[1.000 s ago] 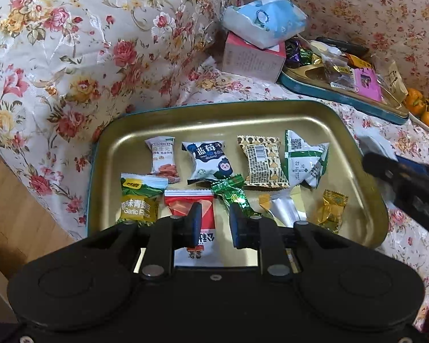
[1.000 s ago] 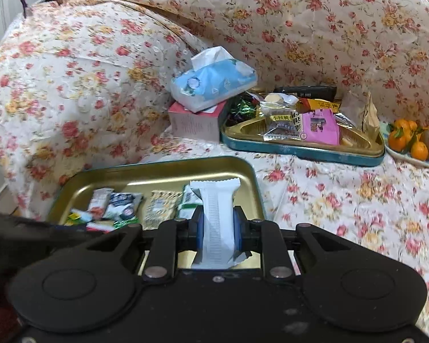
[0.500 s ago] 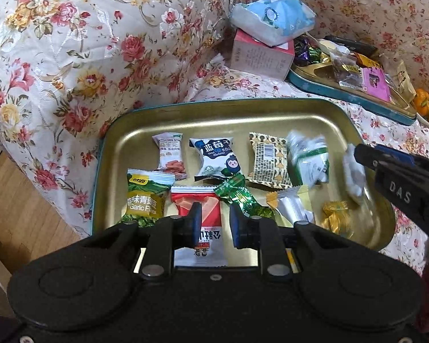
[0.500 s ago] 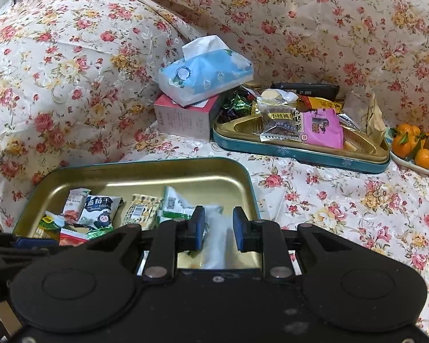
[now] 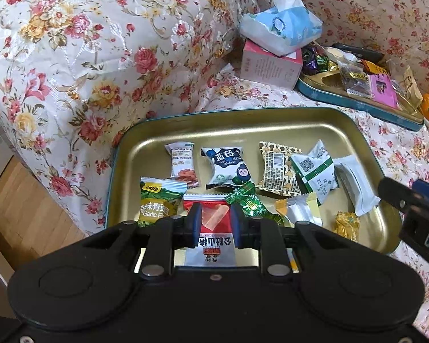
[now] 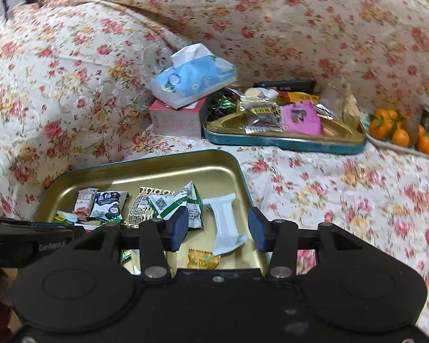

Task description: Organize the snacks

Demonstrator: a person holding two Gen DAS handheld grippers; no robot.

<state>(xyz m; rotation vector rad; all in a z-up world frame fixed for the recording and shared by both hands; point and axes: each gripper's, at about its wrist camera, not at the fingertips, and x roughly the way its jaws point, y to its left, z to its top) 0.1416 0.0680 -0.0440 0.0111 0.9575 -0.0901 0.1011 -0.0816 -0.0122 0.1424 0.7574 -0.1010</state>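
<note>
Your left gripper (image 5: 211, 223) hovers over the near edge of the gold tray (image 5: 243, 120), which sits on a flowered sofa cover (image 6: 329, 188). Its jaws are creeping apart but stay narrow. The red packet (image 5: 211, 243) shows between them; whether the pads touch it, I cannot tell.

On the tray, running left to right, lie a green garlic packet (image 5: 157, 203), a small peanut packet (image 5: 183, 163), a blueberry packet (image 5: 228, 165), a brown patterned packet (image 5: 277, 171) and a green-and-white packet (image 5: 314, 174).

At the tray's right edge lies the white packet (image 6: 224, 223), the one your right gripper (image 6: 214, 228) was clamping a second ago. It has been let go and now rests flat on the tray, beside the green-and-white packet. The right jaws are opening and stand clear of it on both sides, touching nothing.

That looks like one more snack delivered. Further right, at the back of the sofa, the second tray (image 6: 286, 143) has loose snacks heaped on it, likely your next source.
</note>
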